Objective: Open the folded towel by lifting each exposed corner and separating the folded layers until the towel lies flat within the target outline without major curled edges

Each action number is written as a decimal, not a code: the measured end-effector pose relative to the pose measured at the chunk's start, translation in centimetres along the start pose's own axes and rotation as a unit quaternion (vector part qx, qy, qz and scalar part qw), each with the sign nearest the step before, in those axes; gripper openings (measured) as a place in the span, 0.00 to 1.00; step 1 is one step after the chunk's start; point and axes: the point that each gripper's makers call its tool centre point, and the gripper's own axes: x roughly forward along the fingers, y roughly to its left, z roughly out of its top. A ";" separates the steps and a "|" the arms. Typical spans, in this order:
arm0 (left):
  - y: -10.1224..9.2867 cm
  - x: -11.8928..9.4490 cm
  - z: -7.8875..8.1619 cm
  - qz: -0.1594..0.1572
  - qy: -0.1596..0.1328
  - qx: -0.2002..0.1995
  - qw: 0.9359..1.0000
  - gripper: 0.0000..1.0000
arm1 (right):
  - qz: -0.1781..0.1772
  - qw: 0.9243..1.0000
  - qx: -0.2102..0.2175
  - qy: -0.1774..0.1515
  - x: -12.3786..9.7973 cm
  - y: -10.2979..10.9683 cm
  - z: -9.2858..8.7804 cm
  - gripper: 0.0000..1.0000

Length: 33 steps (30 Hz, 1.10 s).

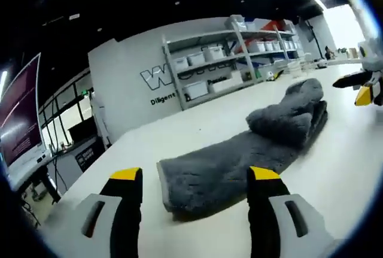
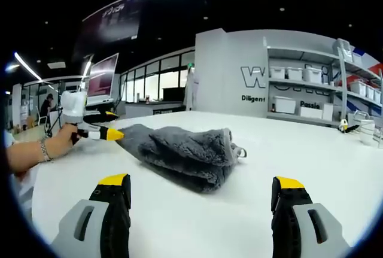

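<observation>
In the left gripper view, the left tool [image 1: 194, 177] has its two yellow-tipped jaws spread wide and empty, low over the white worktop [image 1: 347, 168]. The near end of the grey towel [image 1: 239, 162] lies between the jaw tips and just beyond them, flat on the worktop. From there the towel runs away as a long strip and ends in a bunched, folded heap at its far end. The right tool [image 1: 362, 87] comes in beside that far heap, close to it but apart from it.

In the right gripper view, the right tool's own jaws stand spread and empty, with the folded end of the towel [image 2: 185, 153] a little beyond them. At the towel's far end the left tool [image 2: 102, 131] is held by a hand [image 2: 63, 141].

Bare worktop lies open all around the towel. Past the far edge, shelves [image 1: 239, 54] against the wall carry pale bins [image 1: 196, 59]; their contents cannot be made out.
</observation>
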 end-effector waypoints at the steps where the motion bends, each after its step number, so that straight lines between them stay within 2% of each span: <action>1: -0.7 -0.2 0.3 -0.015 -0.005 -0.005 1.000 0.78 | 0.000 1.000 0.000 -0.001 0.0 0.0 0.0 1.00; 3: -2.1 -0.5 0.5 -0.042 -0.012 -0.005 0.999 0.88 | 0.000 1.000 0.001 -0.001 0.0 0.0 0.0 1.00; 4: -2.7 -0.7 0.3 -0.051 -0.009 0.000 0.999 0.94 | 0.000 1.000 0.001 -0.001 0.0 -0.1 0.0 1.00; 6: -3.8 -1.2 -0.7 -0.070 0.006 0.001 0.998 0.99 | 0.000 1.000 0.001 0.000 0.0 -0.1 0.0 1.00; 8: -4.0 -1.5 -1.0 -0.078 0.005 -0.014 0.997 0.99 | 0.001 1.000 0.000 0.002 0.0 0.0 -0.1 1.00; 11: -3.4 -2.0 0.1 -0.078 -0.032 -0.064 0.994 0.99 | 0.000 1.000 -0.001 0.002 0.0 0.0 -0.1 1.00; 12: -2.9 -2.2 0.3 -0.072 -0.042 -0.061 0.995 0.99 | 0.000 1.000 -0.001 0.002 0.0 0.0 -0.1 1.00; 15: -1.9 -2.4 -0.2 -0.057 -0.038 -0.049 0.996 0.99 | 0.001 1.000 0.001 0.001 0.1 -0.1 -0.1 1.00; 17: -1.4 -2.4 -0.6 -0.048 -0.031 -0.056 0.997 0.99 | 0.002 1.000 0.002 0.003 0.1 -0.1 -0.2 1.00; 22: -1.6 -2.6 -0.9 -0.055 -0.024 -0.061 0.996 0.99 | 0.003 1.000 -0.002 -0.001 0.5 -0.2 0.2 1.00; 26: -1.7 -3.0 -0.1 -0.058 -0.035 -0.049 0.997 0.99 | -0.006 1.000 0.001 -0.008 0.5 -0.4 0.6 0.99; 27: -1.8 -3.1 0.1 -0.060 -0.040 -0.048 0.996 0.99 | -0.016 1.000 -0.012 -0.008 0.4 -0.6 0.8 0.99; 28: -2.0 -3.3 0.5 -0.063 -0.048 -0.046 0.996 0.99 | -0.034 0.997 -0.066 -0.009 0.3 -0.6 1.3 0.99; 29: -2.2 -3.4 0.6 -0.066 -0.050 -0.043 0.996 0.99 | -0.046 0.994 -0.103 -0.014 0.2 -0.4 1.9 0.96; 30: -2.4 -3.4 0.5 -0.068 -0.048 -0.040 0.996 0.99 | -0.055 0.987 -0.148 -0.023 0.0 0.1 2.5 0.93; 31: -2.6 -3.2 0.3 -0.071 -0.043 -0.037 0.996 0.99 | -0.058 0.983 -0.170 -0.029 -0.1 0.5 2.9 0.89; 33: -2.8 -3.2 0.2 -0.076 -0.039 -0.037 0.996 0.99 | -0.057 0.981 -0.184 -0.040 0.0 0.8 3.3 0.84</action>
